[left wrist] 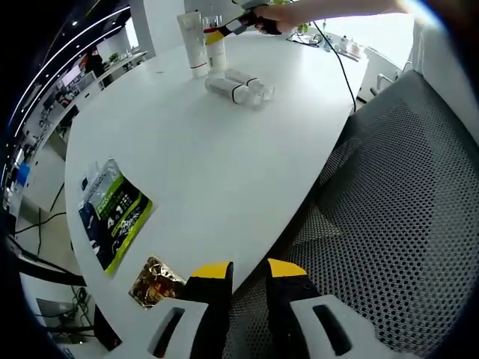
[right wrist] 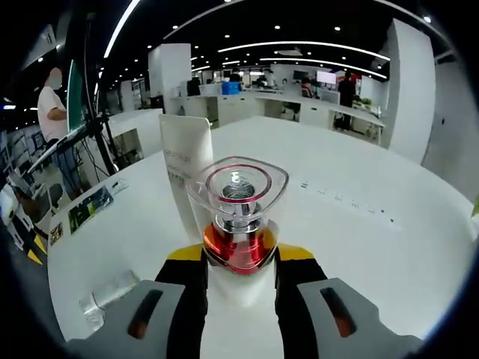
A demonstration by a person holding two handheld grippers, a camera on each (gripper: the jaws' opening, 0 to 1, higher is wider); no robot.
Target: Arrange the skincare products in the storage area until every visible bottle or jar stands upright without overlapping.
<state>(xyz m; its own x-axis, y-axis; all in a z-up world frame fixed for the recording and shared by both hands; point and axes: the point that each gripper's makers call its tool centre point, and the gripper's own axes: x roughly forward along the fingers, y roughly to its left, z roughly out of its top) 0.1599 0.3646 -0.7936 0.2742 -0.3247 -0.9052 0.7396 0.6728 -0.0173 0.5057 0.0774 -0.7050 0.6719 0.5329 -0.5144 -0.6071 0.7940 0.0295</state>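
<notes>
Lying flat on the white table in the left gripper view are two clear bottles, side by side & touching, near the far edge. Just behind them a white tube is stood upright, w/ a pump bottle beside it, clamped by the right gripper, which is carried by a person's hand. At the table's near left edge a green-black packet is laid flat, w/ a gold foil sachet just beside it. The left gripper is seen at the bottom w/ jaws parted, nothing between them, over the table edge & a black mesh chair to the right.

In the right gripper view one clear bottle is seen lying at lower left. The white tube is stood upright at centre-left. The pump bottle, w/ clear cap & red collar, is held upright between the yellow-tipped jaws of the right gripper, partly blocking the tube. Contents cannot be told. A person is stood at far left.
</notes>
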